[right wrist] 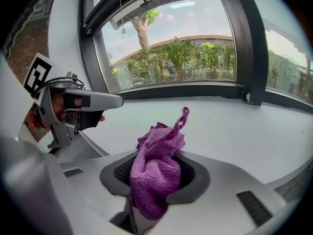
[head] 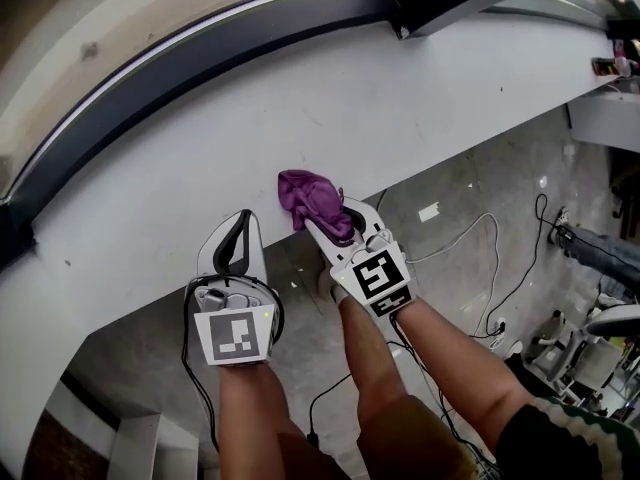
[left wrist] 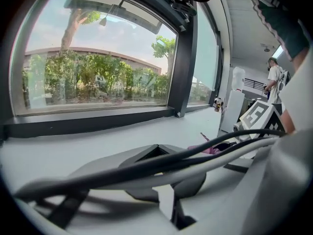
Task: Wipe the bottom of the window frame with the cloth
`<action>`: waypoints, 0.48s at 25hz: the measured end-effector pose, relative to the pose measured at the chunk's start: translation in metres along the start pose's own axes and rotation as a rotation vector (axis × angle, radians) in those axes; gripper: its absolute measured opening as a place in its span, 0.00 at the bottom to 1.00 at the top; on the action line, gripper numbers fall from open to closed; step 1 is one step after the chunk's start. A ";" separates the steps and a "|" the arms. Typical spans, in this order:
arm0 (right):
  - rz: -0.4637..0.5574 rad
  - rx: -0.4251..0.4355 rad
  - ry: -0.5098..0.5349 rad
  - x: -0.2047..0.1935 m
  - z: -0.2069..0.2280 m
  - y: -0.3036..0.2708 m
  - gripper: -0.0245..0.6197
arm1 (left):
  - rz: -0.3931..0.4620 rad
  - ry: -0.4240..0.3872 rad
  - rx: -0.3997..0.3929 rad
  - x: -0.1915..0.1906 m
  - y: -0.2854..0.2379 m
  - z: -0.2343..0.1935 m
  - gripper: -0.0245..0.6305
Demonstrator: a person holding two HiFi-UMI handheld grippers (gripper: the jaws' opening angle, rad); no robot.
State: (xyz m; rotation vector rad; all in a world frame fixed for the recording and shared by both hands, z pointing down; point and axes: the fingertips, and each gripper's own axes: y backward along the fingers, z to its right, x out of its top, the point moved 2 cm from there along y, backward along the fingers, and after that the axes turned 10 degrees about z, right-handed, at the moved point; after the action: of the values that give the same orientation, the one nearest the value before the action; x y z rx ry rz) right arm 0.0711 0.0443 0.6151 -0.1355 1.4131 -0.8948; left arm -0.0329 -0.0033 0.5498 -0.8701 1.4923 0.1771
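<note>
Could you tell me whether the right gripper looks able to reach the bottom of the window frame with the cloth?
Probably yes. The right gripper is shut on the purple cloth over the white sill, and only bare sill lies between it and the dark bottom frame.

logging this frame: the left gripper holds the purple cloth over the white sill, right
No, it's the right gripper that holds the purple cloth over the white sill. The right gripper view shows the cloth pinched between its jaws.

Cloth (head: 315,203) purple; sill (head: 400,98) white; window frame (head: 250,26) black; floor (head: 470,168) mottled grey.
</note>
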 end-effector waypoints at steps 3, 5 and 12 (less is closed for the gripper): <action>-0.006 0.016 0.009 0.002 -0.013 -0.006 0.27 | 0.001 0.019 0.020 -0.004 0.011 -0.010 0.04; -0.009 0.028 0.015 0.003 -0.025 -0.011 0.27 | 0.004 0.024 0.034 -0.005 0.019 -0.017 0.04; -0.027 0.060 0.030 0.005 -0.061 -0.027 0.27 | -0.002 0.048 0.062 -0.015 0.048 -0.039 0.04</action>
State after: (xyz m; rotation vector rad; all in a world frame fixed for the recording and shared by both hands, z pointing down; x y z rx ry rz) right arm 0.0047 0.0488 0.6141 -0.0964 1.4138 -0.9640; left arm -0.0944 0.0134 0.5504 -0.8311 1.5335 0.1090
